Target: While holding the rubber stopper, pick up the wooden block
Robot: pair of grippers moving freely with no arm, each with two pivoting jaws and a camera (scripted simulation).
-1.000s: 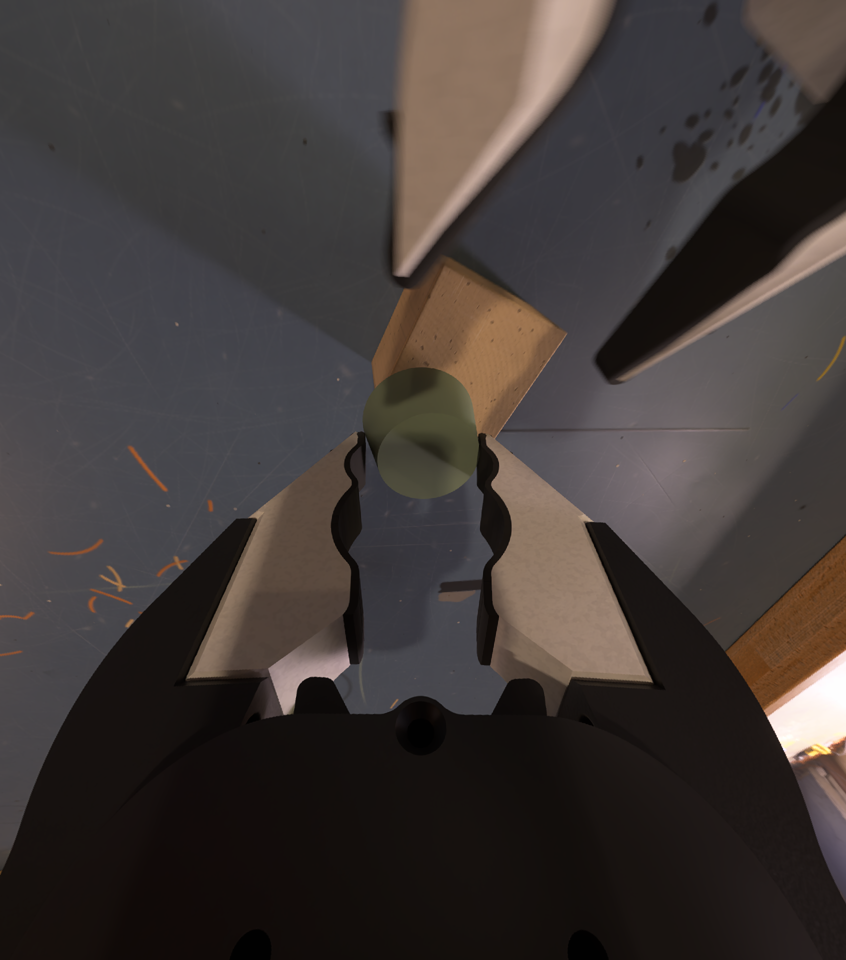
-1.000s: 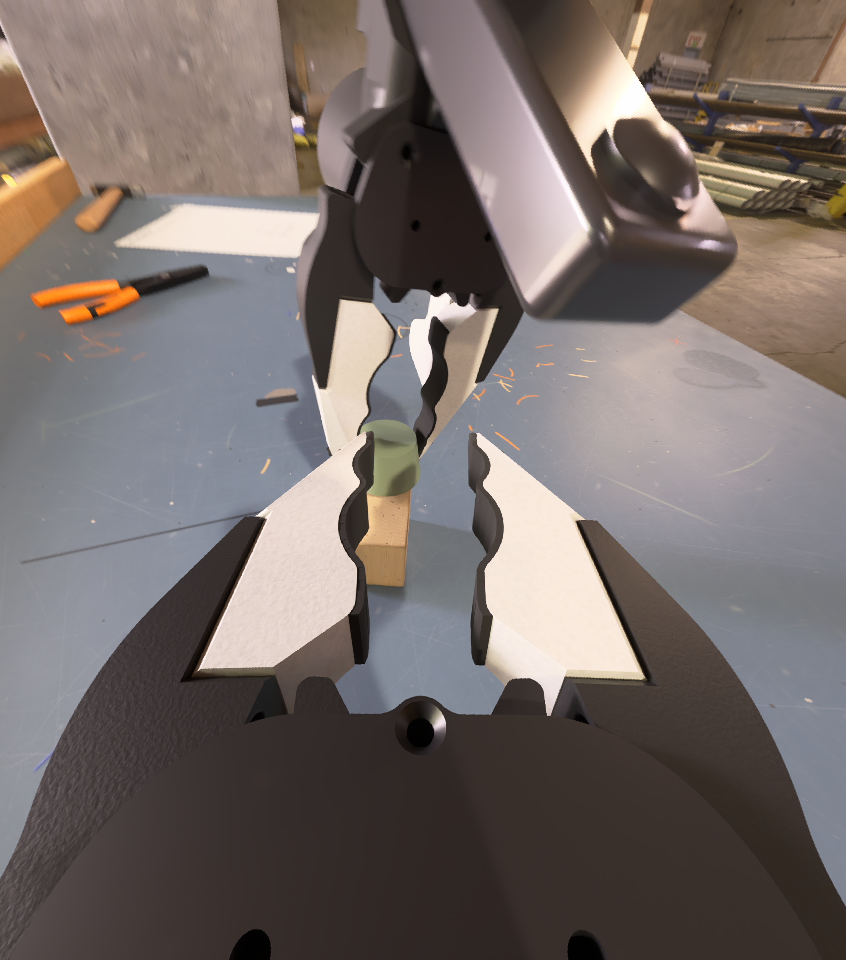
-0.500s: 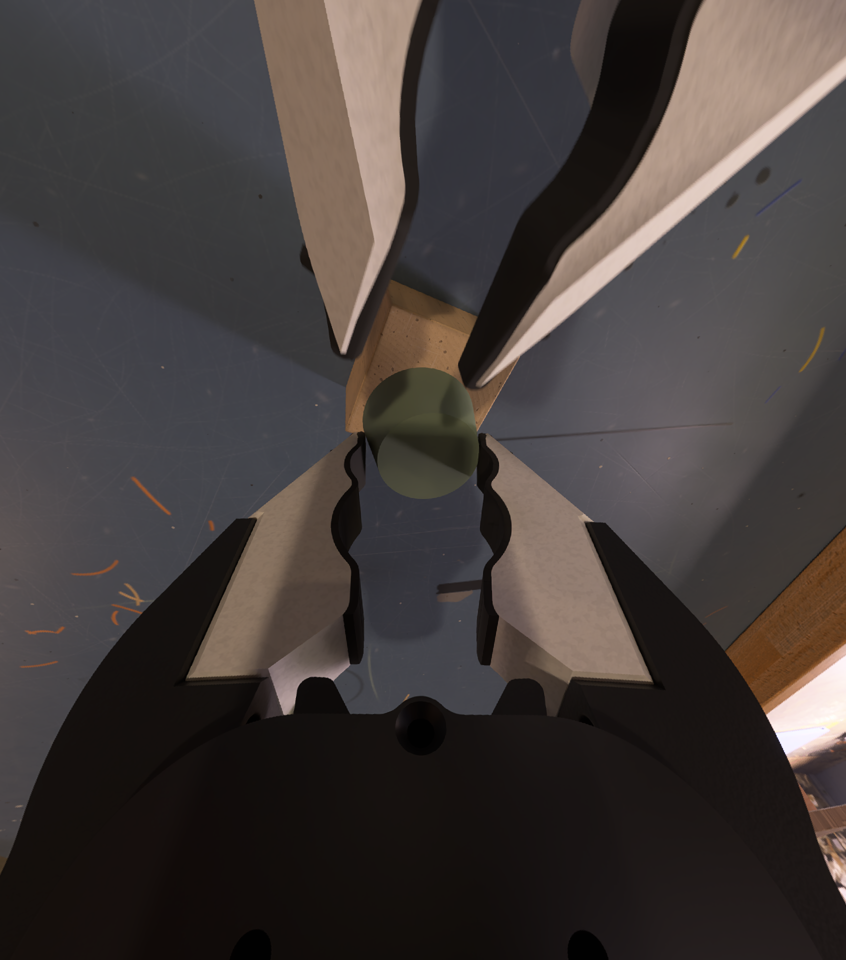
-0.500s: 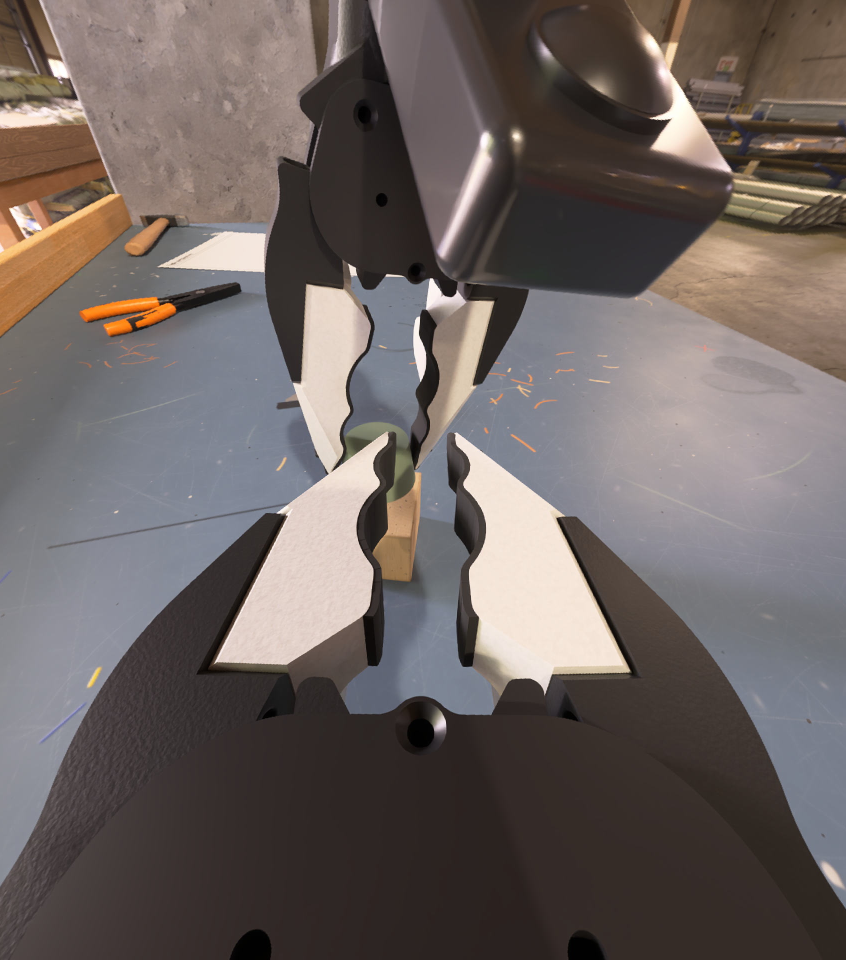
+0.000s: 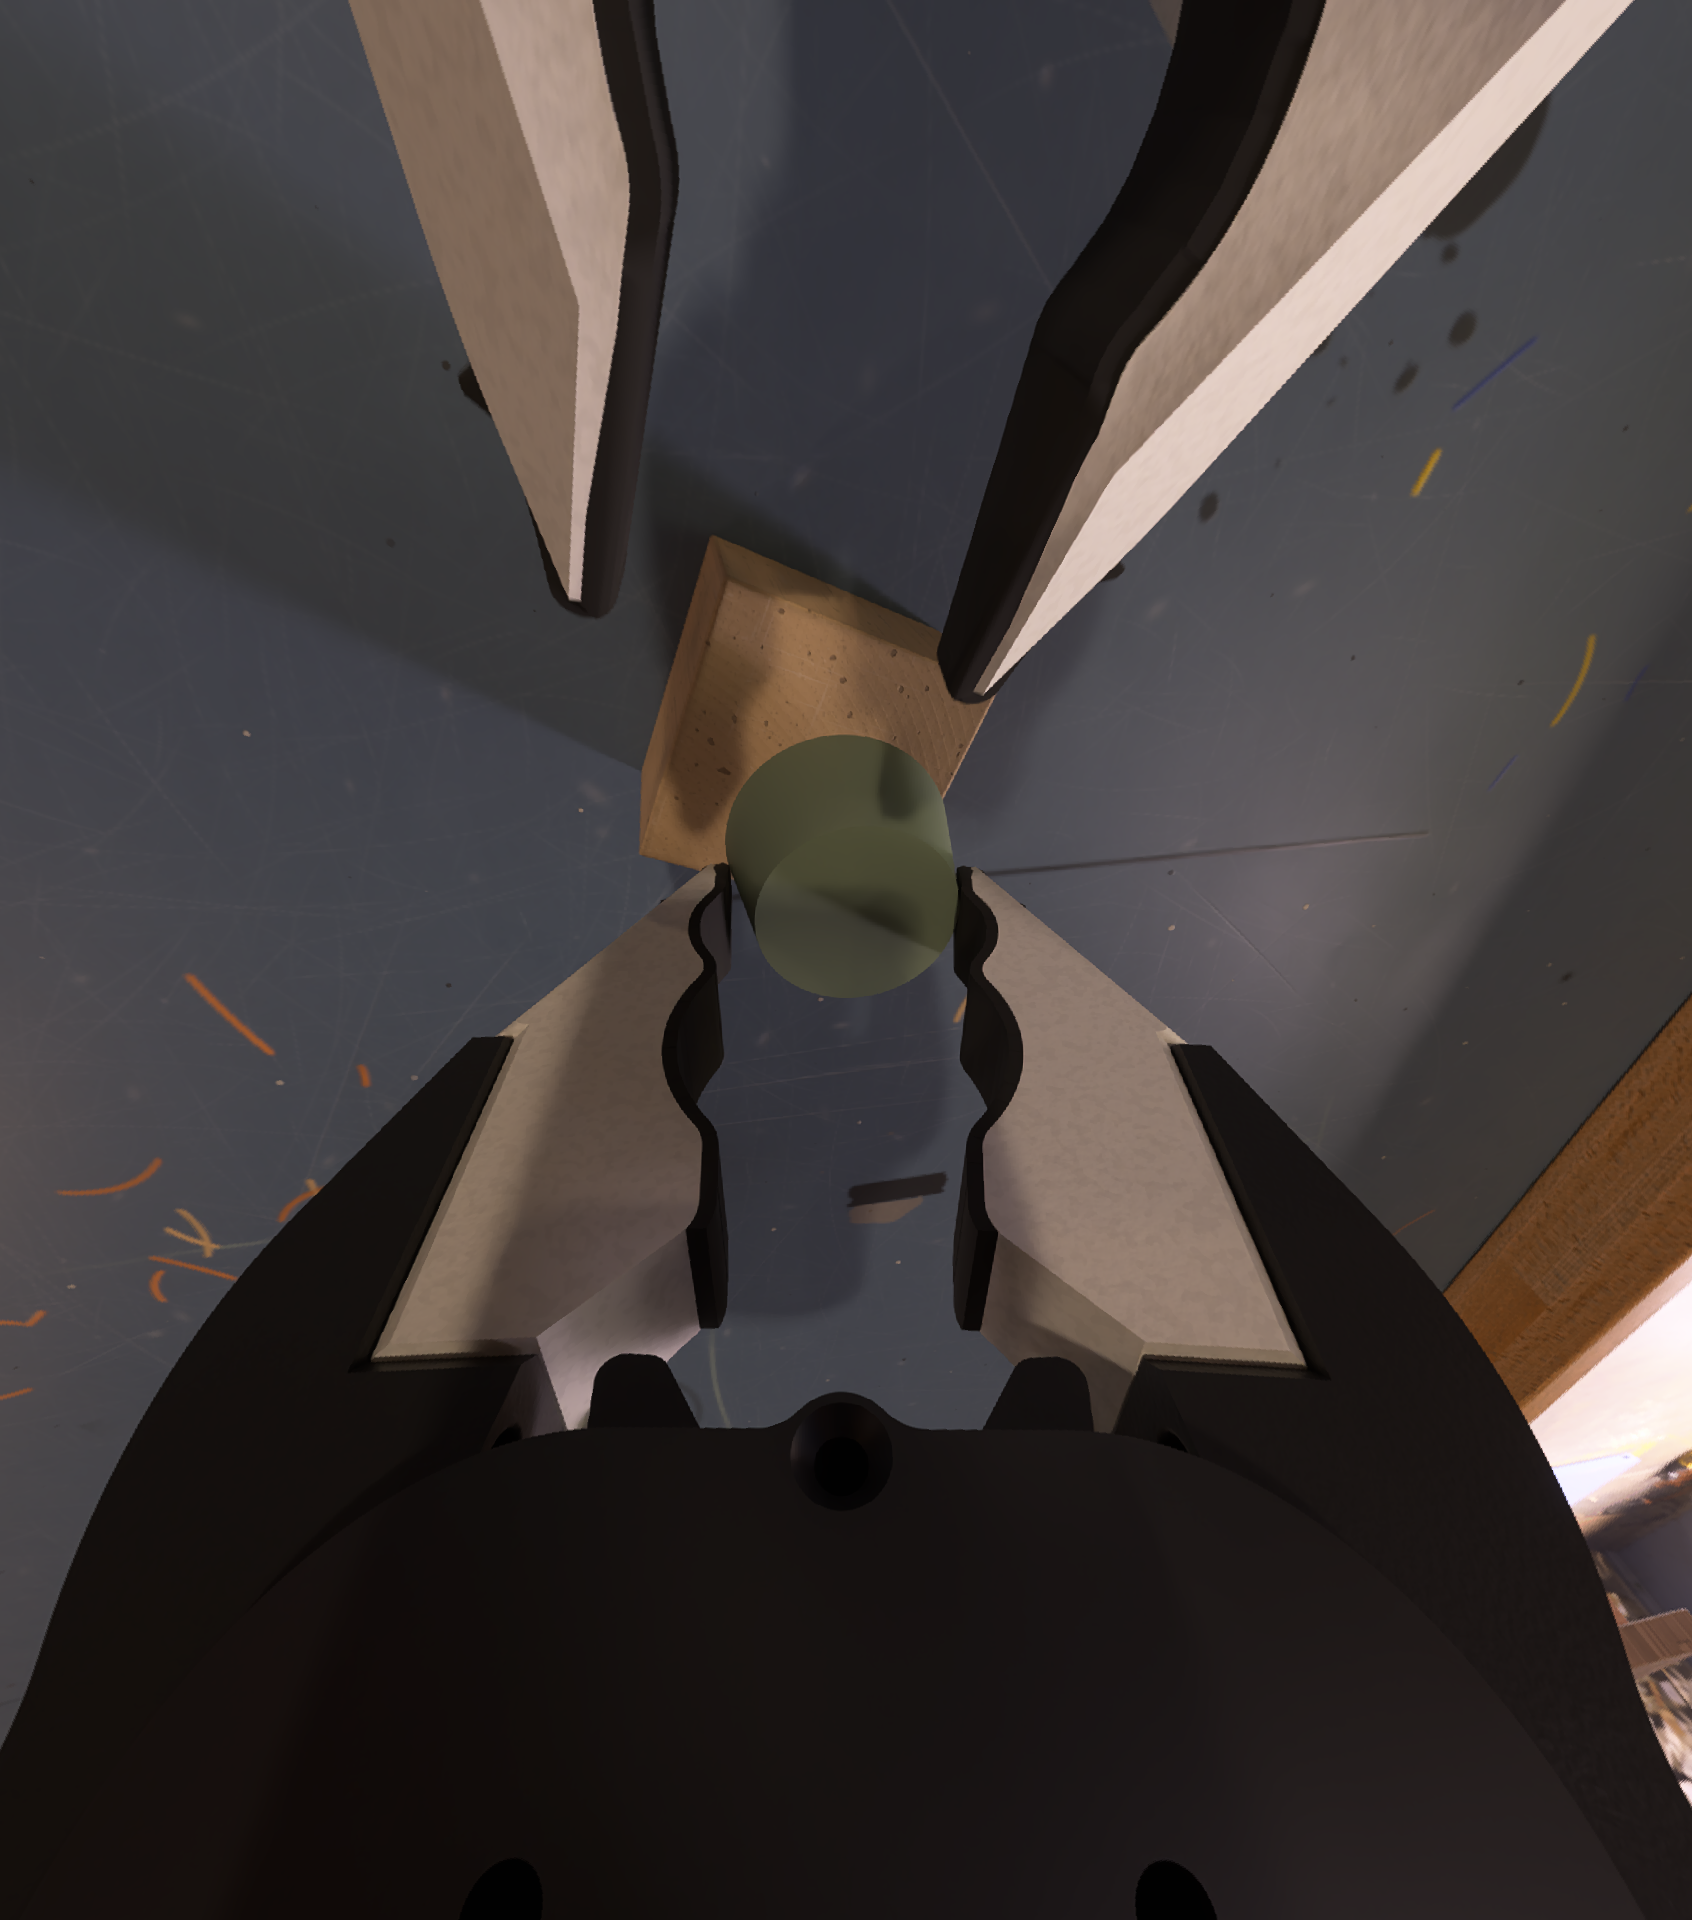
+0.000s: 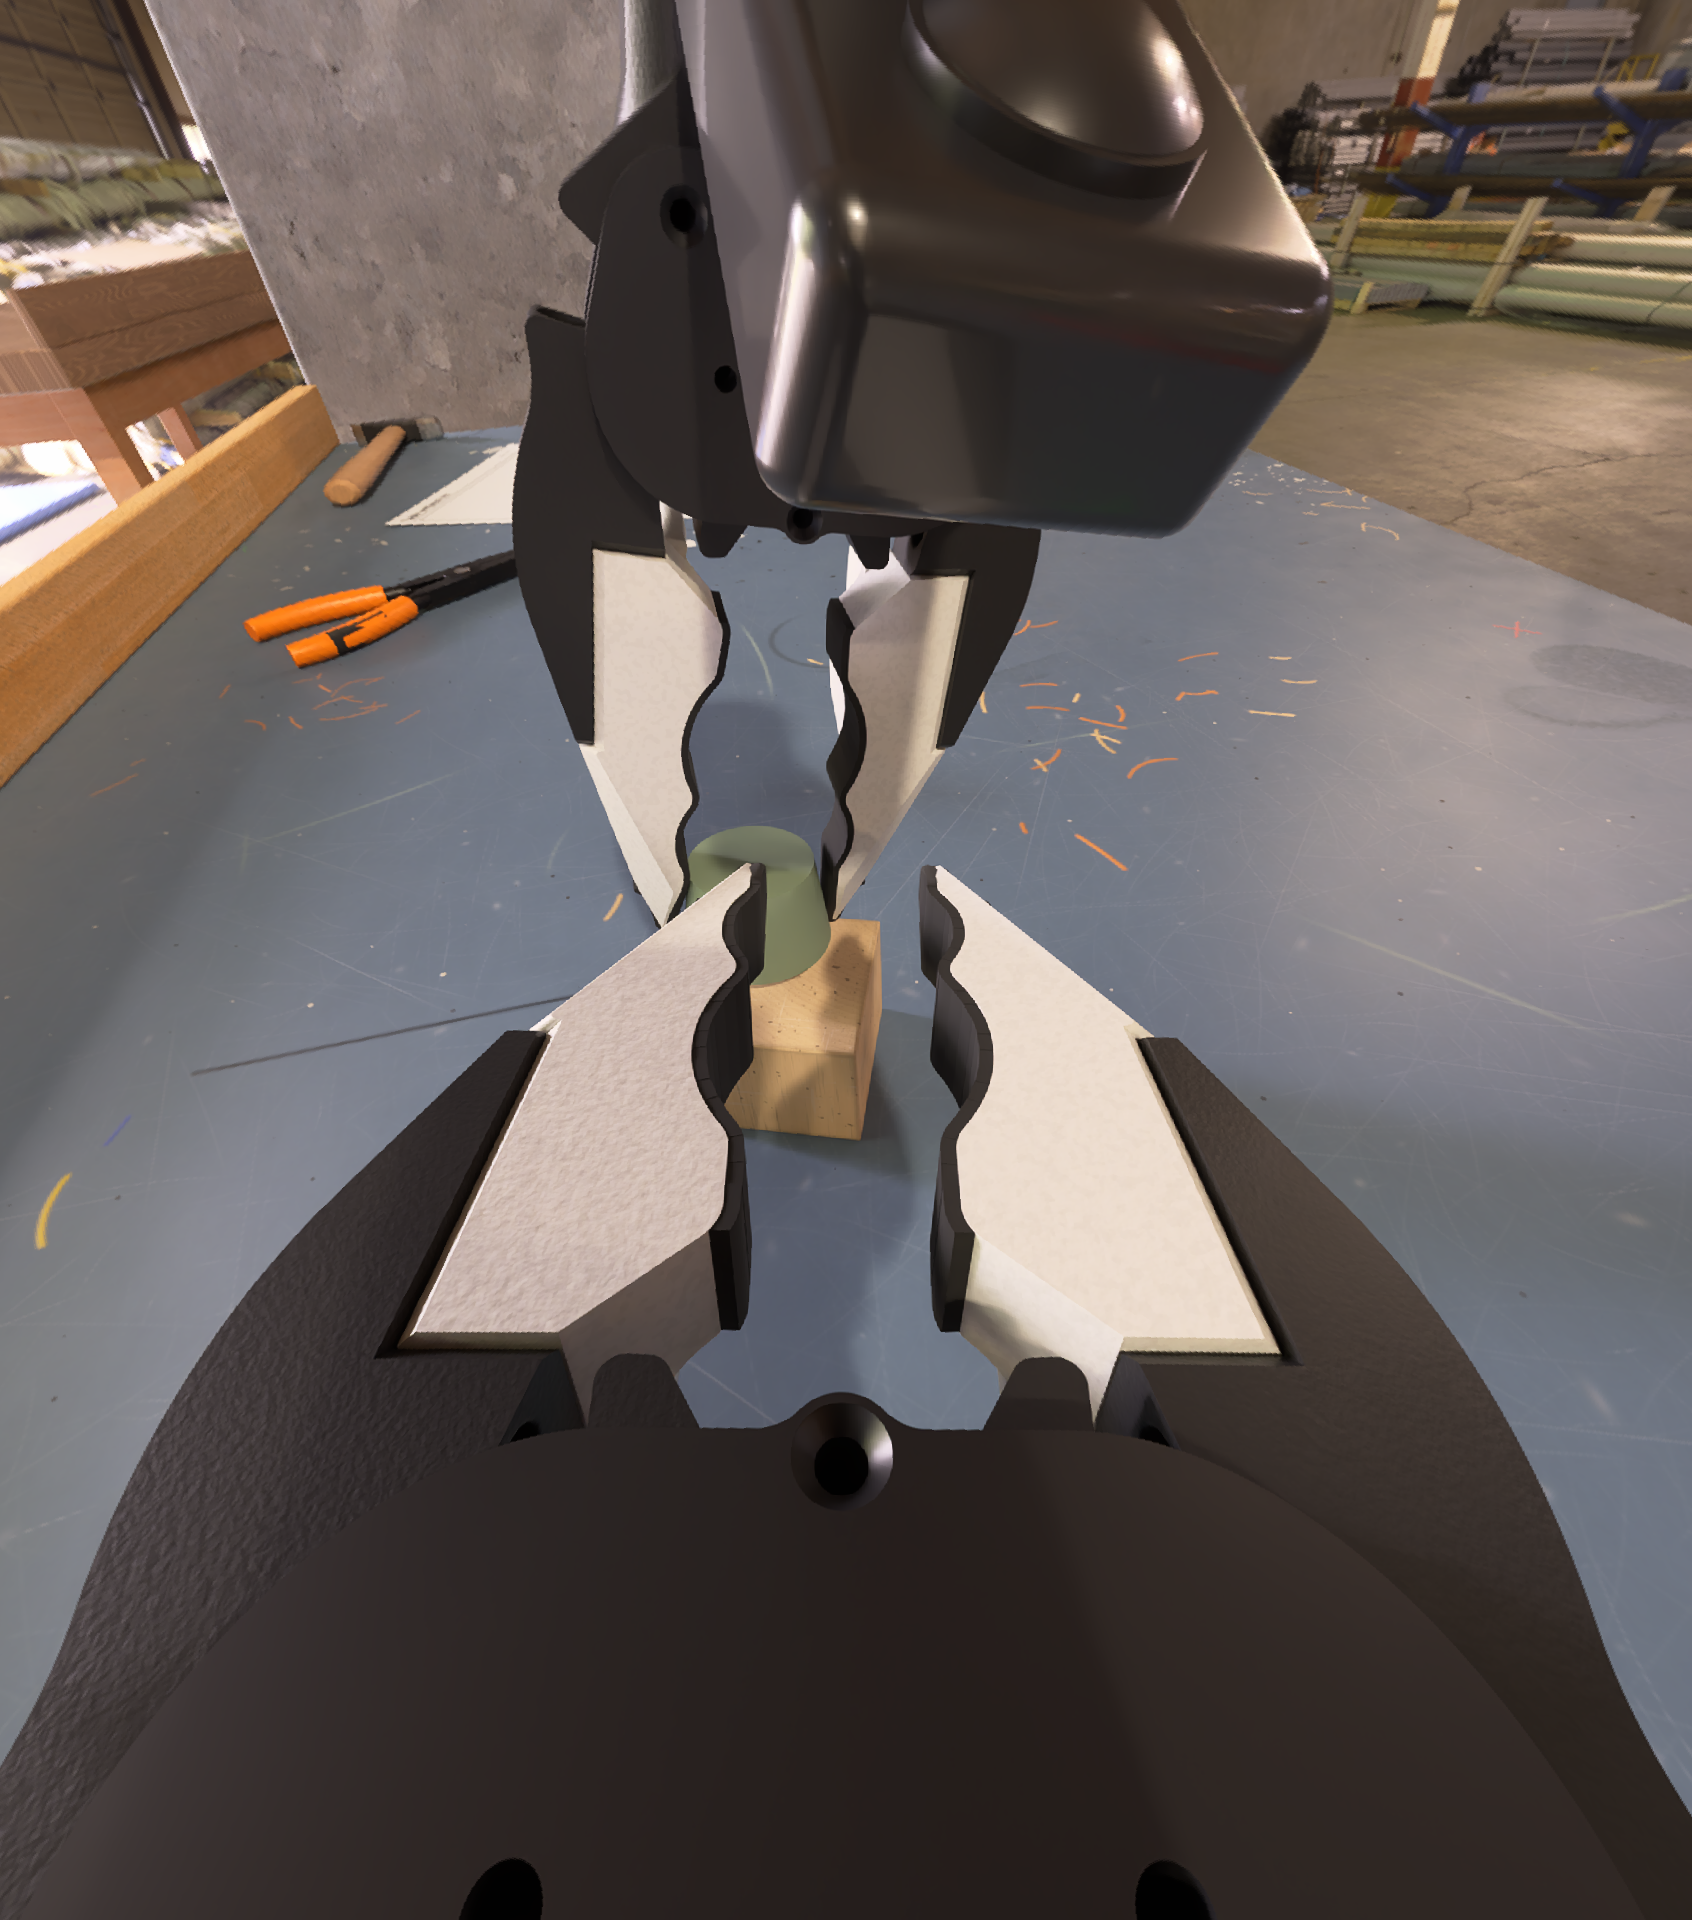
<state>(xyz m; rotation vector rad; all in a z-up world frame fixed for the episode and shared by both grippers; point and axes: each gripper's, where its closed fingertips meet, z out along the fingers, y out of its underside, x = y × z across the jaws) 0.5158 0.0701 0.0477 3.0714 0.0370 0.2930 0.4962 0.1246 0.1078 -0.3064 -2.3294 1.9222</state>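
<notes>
Widening since half a second ago, the right gripper (image 6: 837, 883) is spreading its fingers after they had been drawing inward, and the wooden block (image 6: 811, 1049) is showing more fully between them; the block itself is lying flat on the blue-grey table (image 6: 1341, 1039), its long axis running away from the right gripper, roughly along the fingers' line; it is sitting between and just beyond the right fingertips, slightly toward the left finger, so this gripper is the nearer free one and, by my judgement, needs to advance and centre before closing. Pale and speckled, the block is looking squared and plain, with its near end face lit. Directly above it, the left gripper (image 5: 840, 883) is clamping the green rubber stopper (image 5: 842, 868) at its fingertips; whether stopper and block are touching I cannot tell. Orange-handled pliers (image 6: 374, 613) are lying well apart.
</notes>
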